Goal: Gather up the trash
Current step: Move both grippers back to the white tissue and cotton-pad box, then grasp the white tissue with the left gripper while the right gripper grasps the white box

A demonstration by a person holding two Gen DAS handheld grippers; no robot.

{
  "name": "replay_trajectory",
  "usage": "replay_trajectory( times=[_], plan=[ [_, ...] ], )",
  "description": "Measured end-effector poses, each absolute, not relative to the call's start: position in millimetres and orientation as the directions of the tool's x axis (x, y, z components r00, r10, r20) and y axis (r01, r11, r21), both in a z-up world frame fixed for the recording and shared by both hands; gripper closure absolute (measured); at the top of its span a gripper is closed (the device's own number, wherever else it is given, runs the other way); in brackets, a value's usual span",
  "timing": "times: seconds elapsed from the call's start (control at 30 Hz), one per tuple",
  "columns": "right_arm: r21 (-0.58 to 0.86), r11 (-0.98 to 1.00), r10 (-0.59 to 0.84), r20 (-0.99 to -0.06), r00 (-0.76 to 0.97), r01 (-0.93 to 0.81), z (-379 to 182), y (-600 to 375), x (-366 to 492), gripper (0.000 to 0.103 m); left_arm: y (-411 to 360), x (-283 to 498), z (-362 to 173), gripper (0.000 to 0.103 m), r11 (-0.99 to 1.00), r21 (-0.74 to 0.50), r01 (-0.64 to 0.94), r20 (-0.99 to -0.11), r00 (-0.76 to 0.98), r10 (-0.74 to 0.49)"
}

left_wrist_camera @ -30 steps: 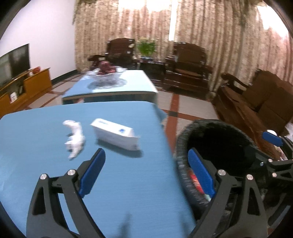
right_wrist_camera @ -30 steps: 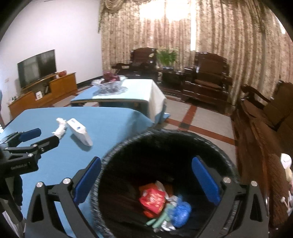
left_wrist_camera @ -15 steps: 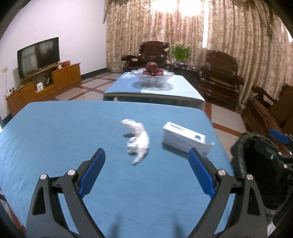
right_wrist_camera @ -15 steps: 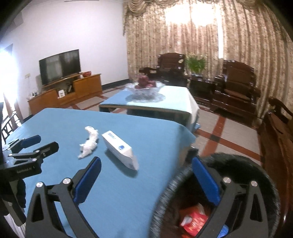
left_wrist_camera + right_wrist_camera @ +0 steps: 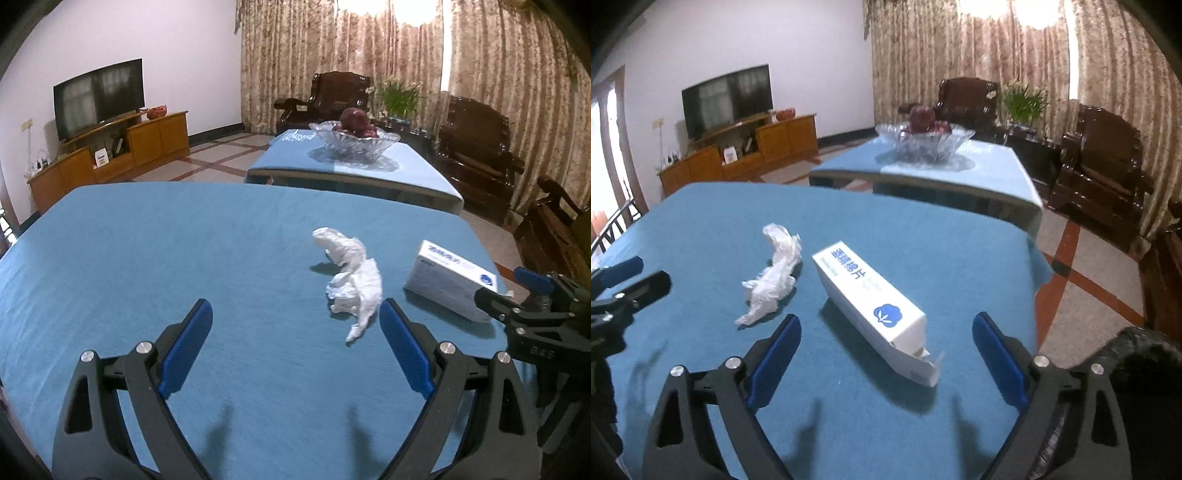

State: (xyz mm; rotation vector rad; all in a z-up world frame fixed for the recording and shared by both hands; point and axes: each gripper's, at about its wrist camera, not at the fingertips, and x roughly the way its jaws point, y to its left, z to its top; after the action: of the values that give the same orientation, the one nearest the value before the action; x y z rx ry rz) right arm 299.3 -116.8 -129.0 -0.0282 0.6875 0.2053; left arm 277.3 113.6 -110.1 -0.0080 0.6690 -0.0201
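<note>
A crumpled white tissue [image 5: 351, 277] lies on the blue table [image 5: 147, 251], with a long white box [image 5: 452, 284] to its right. My left gripper [image 5: 295, 347] is open and empty, above the table just short of the tissue. My right gripper [image 5: 886, 354] is open and empty, with the box [image 5: 871, 302] lying between and ahead of its fingers and the tissue [image 5: 774, 273] to the left. The black trash bin's rim [image 5: 1137, 369] shows at the lower right of the right wrist view.
A second blue table [image 5: 351, 170] with a glass fruit bowl [image 5: 354, 142] stands behind. Dark wooden armchairs [image 5: 476, 147] line the curtained back and right. A TV on a wooden cabinet [image 5: 110, 155] stands at the left wall. The table's right edge drops to tiled floor [image 5: 1082, 258].
Both grippers have swung left, away from the trash bin and over the table. The tissue and box now sit closer and more central. Both grippers stay open.
</note>
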Motion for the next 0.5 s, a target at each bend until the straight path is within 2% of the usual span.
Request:
replay_trajectory(
  times=[0.13,0.2,0.3,0.5],
  plan=[
    [0.054,0.976,0.194,-0.649,0.736,-0.210,-140,-116,313,0.022,114,285,-118,0.014,1.000,-0.015,0.013,-0.629,0.777,-0.019],
    [0.069,0.970,0.219,-0.660,0.718,-0.232,-144,-115,317,0.036,114,290,-121,0.014,1.000,-0.013,0.013,-0.634,0.773,-0.018],
    [0.082,0.963,0.243,-0.668,0.703,-0.255,-149,-114,317,0.051,111,294,-125,0.014,1.000,-0.010,0.016,-0.638,0.770,-0.019],
    [0.117,0.967,0.247,-0.666,0.704,-0.228,-148,-125,315,0.064,99,301,-131,0.014,0.999,-0.017,0.035,-0.647,0.762,-0.038]
  ],
)
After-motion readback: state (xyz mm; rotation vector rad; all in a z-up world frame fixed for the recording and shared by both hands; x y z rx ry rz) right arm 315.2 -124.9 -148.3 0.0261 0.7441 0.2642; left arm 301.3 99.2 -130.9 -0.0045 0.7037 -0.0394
